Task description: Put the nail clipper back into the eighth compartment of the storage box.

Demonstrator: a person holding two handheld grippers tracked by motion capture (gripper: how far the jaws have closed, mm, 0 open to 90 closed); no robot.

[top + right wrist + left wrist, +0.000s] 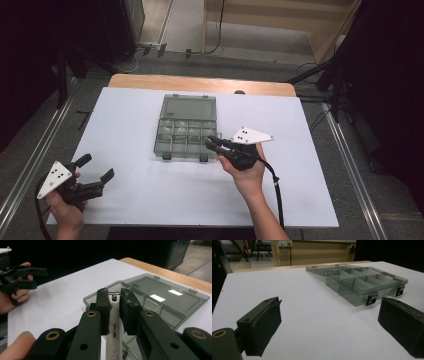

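My right hand-held gripper (114, 305) pinches a nail clipper (113, 333) by its flat sides, near the organizer box (186, 125); it's light, stiff, slippery. My left hand-held gripper (329, 325) stands spread, empty.

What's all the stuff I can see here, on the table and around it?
organiser box: one, clear grey, lid open, middle of the table
nail clipper: one, white, clamped in the right claw above the box's edge
table: one, white top with a wooden far edge
cables: several, dark, on the floor beyond the table
left claw: one, black, open, near left of table
right claw: one, black, shut on the clipper
hands: two, each holding a claw
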